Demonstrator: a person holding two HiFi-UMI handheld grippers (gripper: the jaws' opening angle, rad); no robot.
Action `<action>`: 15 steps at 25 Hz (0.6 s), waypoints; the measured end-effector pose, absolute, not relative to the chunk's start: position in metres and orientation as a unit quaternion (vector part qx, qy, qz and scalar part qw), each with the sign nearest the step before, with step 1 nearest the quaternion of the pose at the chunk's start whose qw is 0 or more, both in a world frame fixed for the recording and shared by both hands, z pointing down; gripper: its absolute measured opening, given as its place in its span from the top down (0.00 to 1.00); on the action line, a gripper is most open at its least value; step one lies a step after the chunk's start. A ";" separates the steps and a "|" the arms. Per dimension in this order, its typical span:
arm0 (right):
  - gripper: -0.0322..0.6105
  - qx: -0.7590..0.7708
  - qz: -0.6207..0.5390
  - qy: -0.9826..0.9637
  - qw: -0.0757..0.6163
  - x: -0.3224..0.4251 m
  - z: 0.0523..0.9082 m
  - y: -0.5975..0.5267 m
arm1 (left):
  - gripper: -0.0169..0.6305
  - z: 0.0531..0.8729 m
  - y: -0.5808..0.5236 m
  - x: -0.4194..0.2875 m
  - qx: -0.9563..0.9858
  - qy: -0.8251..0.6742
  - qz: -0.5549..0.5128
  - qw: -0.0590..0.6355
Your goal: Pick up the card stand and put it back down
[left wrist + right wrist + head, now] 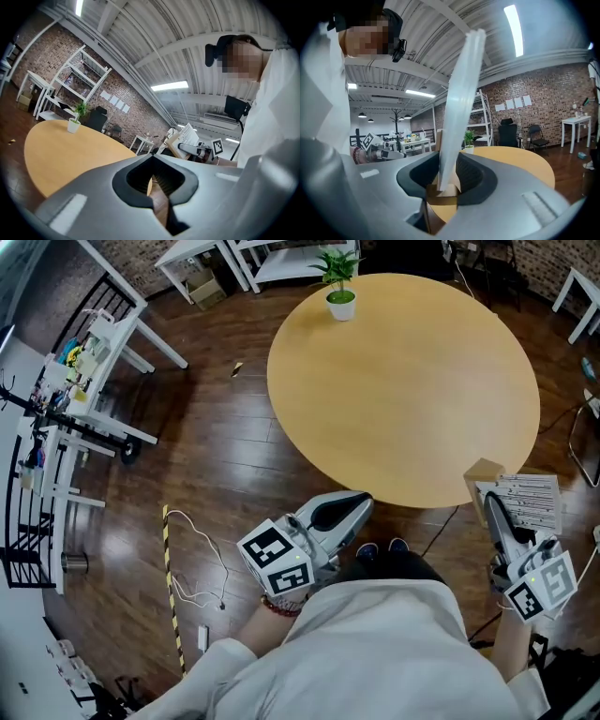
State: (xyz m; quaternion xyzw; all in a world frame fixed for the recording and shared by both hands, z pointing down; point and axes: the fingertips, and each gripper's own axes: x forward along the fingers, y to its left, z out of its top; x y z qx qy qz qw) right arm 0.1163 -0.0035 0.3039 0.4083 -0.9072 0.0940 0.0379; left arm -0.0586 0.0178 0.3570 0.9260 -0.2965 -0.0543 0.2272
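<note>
Where the round wooden surface [403,390] curves toward us on our right, we hold the card stand [514,493] in the air, just past the rim and over the dark plank floor [216,456], not resting on anything. Our right gripper [494,512] has its jaws pressed nearly together on the stand. In the right gripper view the pads pinch the clear upright sheet [457,112] low down, right above its small wooden base [446,191], and the sheet rises tall and slightly tilted between them. From the head view we see the printed card facing up and the wooden block at its far-left corner, close to the surface's edge.

Our left gripper [361,504] hangs in front of our body, near the closest part of the rim, well apart from the stand. Its jaws are drawn together with nothing between them; through the thin slit in the left gripper view we see only floor and the edge of the surface.

On the far side of the surface stands a small potted plant [339,287] in a white pot, upright and near the rim. A thin white cable [202,563] lies looped on the floor to our left.
</note>
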 end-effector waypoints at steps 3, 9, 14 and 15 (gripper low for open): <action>0.76 0.406 0.104 -0.907 0.030 0.121 0.311 -0.004 | 0.99 0.359 0.012 -0.053 0.928 -0.294 -0.043 0.226; 0.76 0.396 0.071 -0.915 0.013 0.187 0.285 -0.002 | 0.98 0.303 -0.003 -0.009 0.949 -0.279 -0.028 0.145; 0.77 0.372 0.048 -0.926 0.024 0.243 0.281 -0.010 | 0.98 0.283 -0.011 0.028 0.941 -0.321 -0.014 0.103; 0.77 0.364 0.041 -0.930 0.032 0.253 0.278 -0.012 | 0.98 0.282 -0.010 0.036 0.938 -0.330 -0.022 0.108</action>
